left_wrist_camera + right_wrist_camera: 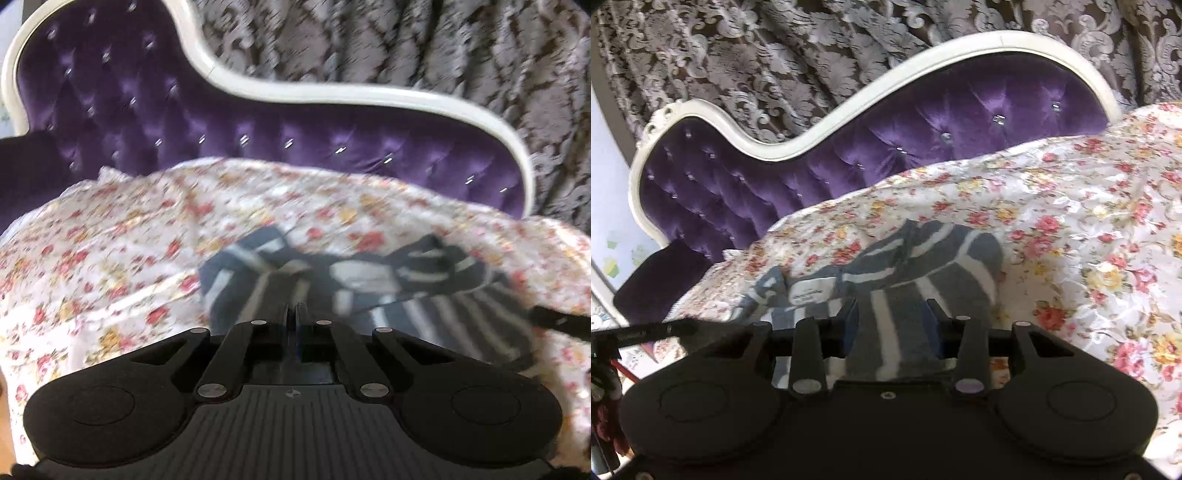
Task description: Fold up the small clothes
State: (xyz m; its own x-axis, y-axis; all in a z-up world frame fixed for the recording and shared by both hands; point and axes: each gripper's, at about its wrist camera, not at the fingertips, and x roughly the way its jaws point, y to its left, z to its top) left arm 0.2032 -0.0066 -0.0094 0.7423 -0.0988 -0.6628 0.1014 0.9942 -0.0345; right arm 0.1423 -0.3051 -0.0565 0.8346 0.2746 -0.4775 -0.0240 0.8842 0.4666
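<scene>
In the left wrist view the left hand-held gripper [296,308] has its two fingers pressed almost together, only a thin slit between them, with the edge of the striped garment [332,280] at their tips; the blur keeps me from telling whether cloth is actually pinched there. In the right wrist view the right hand-held gripper [893,325] is spread wide, its blue-padded fingers [849,325] standing on either side of a band of the striped garment [897,295], which runs between them without being clamped.

The garment, dark grey-blue with pale stripes, lies crumpled on the floral bedspread [1071,229], a white label [810,293] turned up near its left part; the print on the label is too small to read. A thin black bar [561,321] enters the left view from the right edge, cut off by the frame.

Beyond the bedspread rises the purple tufted headboard [886,147] with its white curved frame [332,90], and behind that hangs a patterned grey-brown curtain [775,55]. The left view is smeared throughout
</scene>
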